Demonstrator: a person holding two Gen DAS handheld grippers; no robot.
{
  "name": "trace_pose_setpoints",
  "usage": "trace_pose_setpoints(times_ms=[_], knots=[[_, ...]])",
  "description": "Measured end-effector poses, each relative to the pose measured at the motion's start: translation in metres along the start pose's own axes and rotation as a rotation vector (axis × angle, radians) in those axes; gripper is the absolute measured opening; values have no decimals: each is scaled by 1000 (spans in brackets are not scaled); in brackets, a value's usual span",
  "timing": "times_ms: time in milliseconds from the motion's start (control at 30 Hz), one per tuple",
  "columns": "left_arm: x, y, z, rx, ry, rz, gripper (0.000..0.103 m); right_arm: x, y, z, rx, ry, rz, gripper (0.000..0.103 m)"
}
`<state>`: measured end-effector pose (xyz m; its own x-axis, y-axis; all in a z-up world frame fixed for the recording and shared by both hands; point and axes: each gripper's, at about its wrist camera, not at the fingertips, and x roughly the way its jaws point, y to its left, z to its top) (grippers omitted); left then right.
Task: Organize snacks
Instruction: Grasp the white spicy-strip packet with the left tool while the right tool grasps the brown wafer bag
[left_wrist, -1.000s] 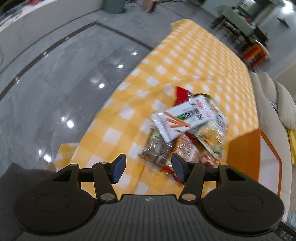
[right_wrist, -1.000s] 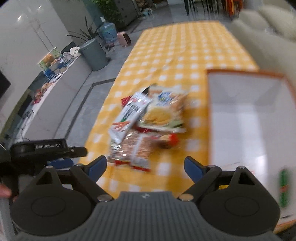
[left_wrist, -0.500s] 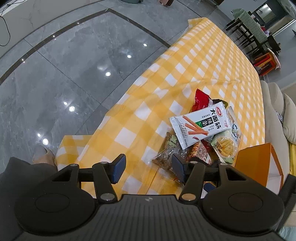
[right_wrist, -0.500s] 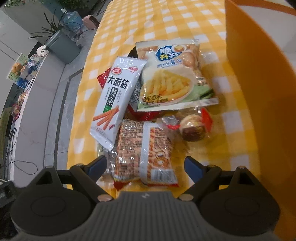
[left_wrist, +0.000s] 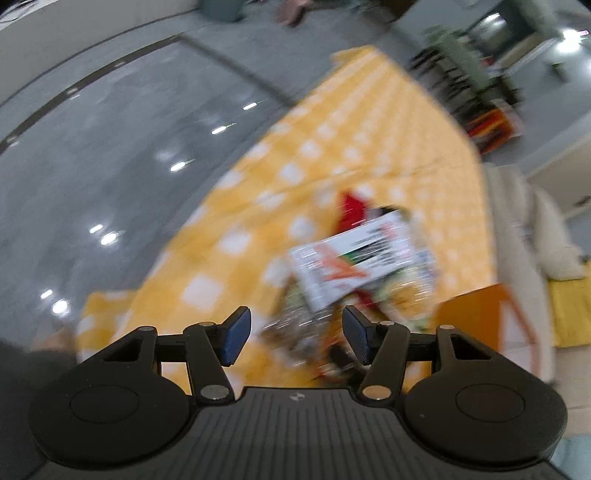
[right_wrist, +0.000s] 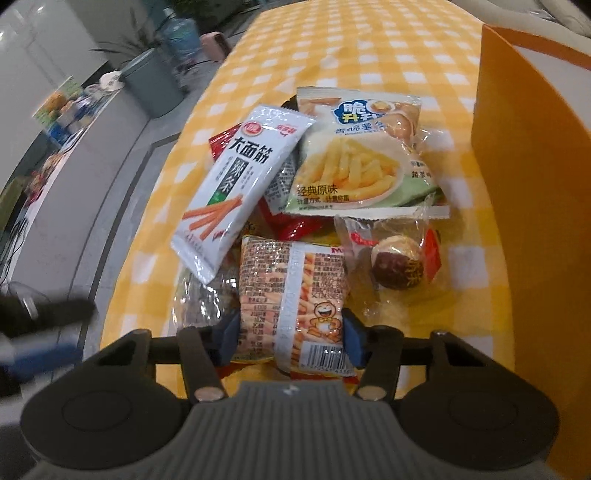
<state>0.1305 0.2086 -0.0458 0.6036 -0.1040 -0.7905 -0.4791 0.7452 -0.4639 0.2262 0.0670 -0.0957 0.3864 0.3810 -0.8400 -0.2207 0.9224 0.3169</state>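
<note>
A pile of snack packets lies on the yellow checked tablecloth (right_wrist: 369, 48). My right gripper (right_wrist: 291, 334) is shut on the near end of an orange snack-stick packet (right_wrist: 295, 291) at the front of the pile. Behind it lie a white spicy-strip packet (right_wrist: 240, 177), a fries packet (right_wrist: 362, 162), a red packet (right_wrist: 291, 225) and a wrapped brown ball (right_wrist: 400, 267). My left gripper (left_wrist: 295, 334) is open and empty, hovering over the left front of the pile; its view is blurred, with the white packet (left_wrist: 354, 258) ahead.
An orange box (right_wrist: 532, 184) stands right of the pile, also showing in the left wrist view (left_wrist: 480, 325). The table's left edge drops to a grey glossy floor (left_wrist: 110, 147). A grey bin (right_wrist: 151, 85) and counter stand far left.
My right gripper has moved in low and closed its jaws on the orange snack-stick packet. My left gripper has swung, blurring its view, and stays open.
</note>
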Motion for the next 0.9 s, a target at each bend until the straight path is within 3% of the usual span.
trace_pose_setpoints(times_ms=[67, 133, 300, 367, 433, 700, 833, 900], knots=[[-5, -7, 2, 42, -45, -47, 67, -3, -8, -4, 9, -7, 24, 55], [-7, -13, 5, 89, -88, -115, 74, -5, -12, -6, 18, -11, 41, 54], [6, -33, 14, 242, -79, -192, 75, -5, -10, -12, -16, -36, 39, 55], [13, -43, 15, 312, -89, -156, 76, -3, -7, -14, -59, -48, 35, 55], [22, -55, 18, 391, -66, -63, 76, -3, -3, -18, -108, -60, 27, 55], [64, -88, 15, 695, 16, -13, 76, -1, 1, -23, -156, -86, 13, 55], [87, -105, 8, 877, 49, 77, 76, 1, 5, -26, -186, -95, 3, 55], [103, -107, 9, 920, 80, 111, 76, 1, 6, -26, -201, -96, 1, 55]])
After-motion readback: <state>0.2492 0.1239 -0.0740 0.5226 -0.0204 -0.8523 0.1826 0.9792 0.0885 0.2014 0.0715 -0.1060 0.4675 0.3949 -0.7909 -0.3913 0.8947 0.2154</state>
